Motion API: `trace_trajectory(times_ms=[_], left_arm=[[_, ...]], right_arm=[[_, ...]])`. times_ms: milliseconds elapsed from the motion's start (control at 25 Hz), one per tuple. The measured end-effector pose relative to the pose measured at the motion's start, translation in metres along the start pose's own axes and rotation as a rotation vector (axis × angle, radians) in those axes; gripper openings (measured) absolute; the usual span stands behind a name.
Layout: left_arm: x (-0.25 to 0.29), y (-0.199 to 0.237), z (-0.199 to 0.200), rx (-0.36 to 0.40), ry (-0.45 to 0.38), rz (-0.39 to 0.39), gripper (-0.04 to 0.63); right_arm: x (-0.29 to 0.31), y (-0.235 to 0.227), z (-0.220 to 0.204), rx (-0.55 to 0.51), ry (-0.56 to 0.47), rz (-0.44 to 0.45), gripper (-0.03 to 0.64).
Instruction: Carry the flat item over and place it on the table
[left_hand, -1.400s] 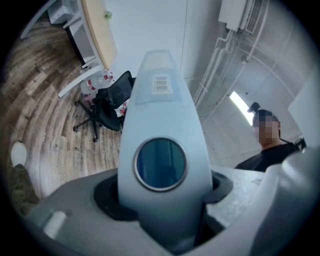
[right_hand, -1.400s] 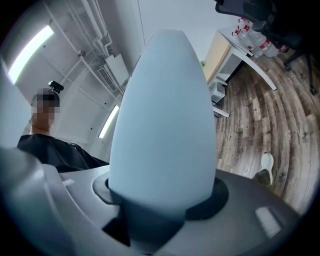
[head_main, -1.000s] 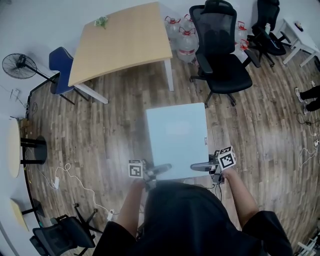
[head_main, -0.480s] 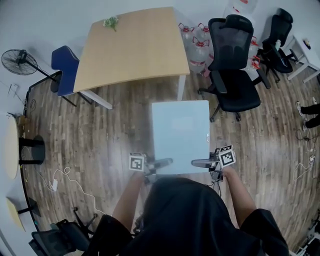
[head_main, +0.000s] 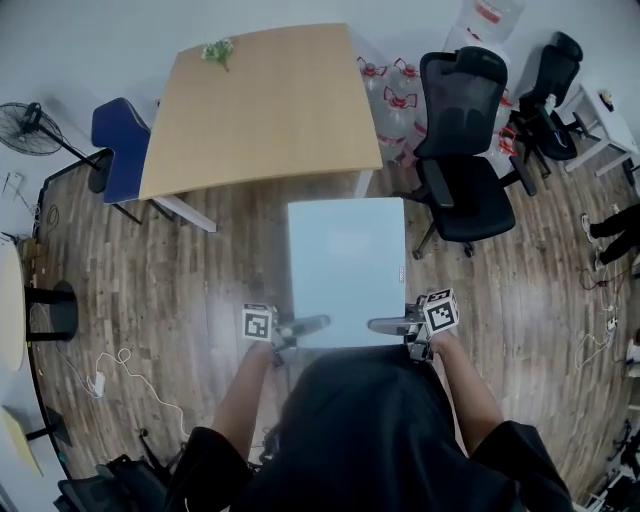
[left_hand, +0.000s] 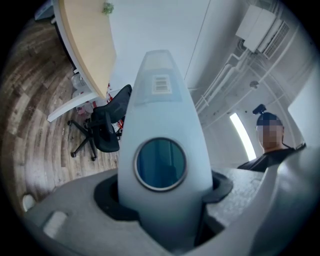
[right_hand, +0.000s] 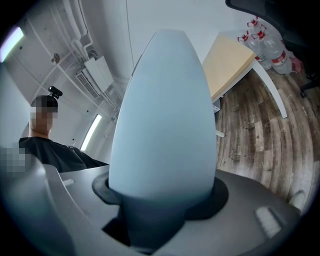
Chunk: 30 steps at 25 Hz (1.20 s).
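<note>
Two grippers share the load: the left gripper (head_main: 303, 326) and the right gripper (head_main: 388, 325) each pinch the near edge of the flat item (head_main: 345, 262), a pale blue square panel. Each gripper view shows the panel's edge seated in the slot between that gripper's jaws, with the jaws clamped against its faces. The panel lies roughly level and stretches straight ahead of both grippers.

Over the last second the wooden table (head_main: 250, 100) has slid lower in the head view and closer to the panel. A second ago a broad strip of floor (head_main: 200, 270) showed between the panel's far edge and the table's near edge. Now the far edge sits just short of the table's near corner. The grip has not altered, and the grippers hold the same spots on the near edge as before. I read this as the carry going steadily forward, with the approach close to done but the panel not yet over the tabletop.

From the grippers, the table lies ahead and somewhat toward the left gripper's side. A black office chair (head_main: 465, 170) and water bottles (head_main: 395, 95) stand ahead on the right gripper's side. My judgement is that the panel needs to veer toward the left gripper's side to come over the tabletop. That line would also keep its far right corner away from the chair.
</note>
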<state>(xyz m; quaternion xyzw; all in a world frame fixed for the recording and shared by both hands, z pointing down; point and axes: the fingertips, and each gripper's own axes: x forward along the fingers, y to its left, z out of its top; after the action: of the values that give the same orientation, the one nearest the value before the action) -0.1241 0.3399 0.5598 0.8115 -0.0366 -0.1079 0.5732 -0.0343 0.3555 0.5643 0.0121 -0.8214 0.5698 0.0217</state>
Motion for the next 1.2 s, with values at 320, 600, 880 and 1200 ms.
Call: trace_trajectory(times_ms=[320, 600, 880, 1200], left_arm=[[0.006, 0.023, 0.045, -0.014, -0.024, 0.019, 0.322], [0.03, 0.077, 0.131, -0.04, -0.034, 0.088, 0.324], [0.09, 0.131, 0.239, -0.088, -0.033, 0.102, 0.318], [0.136, 0.173, 0.332, -0.127, -0.103, 0.123, 0.322]], right_arm=[[0.004, -0.031, 0.044, 0.007, 0.015, 0.029, 0.302], [-0.007, -0.083, 0.135, 0.05, 0.022, 0.071, 0.302], [-0.044, -0.137, 0.254, 0.098, 0.021, 0.077, 0.302], [-0.07, -0.187, 0.355, 0.136, 0.082, 0.097, 0.302]])
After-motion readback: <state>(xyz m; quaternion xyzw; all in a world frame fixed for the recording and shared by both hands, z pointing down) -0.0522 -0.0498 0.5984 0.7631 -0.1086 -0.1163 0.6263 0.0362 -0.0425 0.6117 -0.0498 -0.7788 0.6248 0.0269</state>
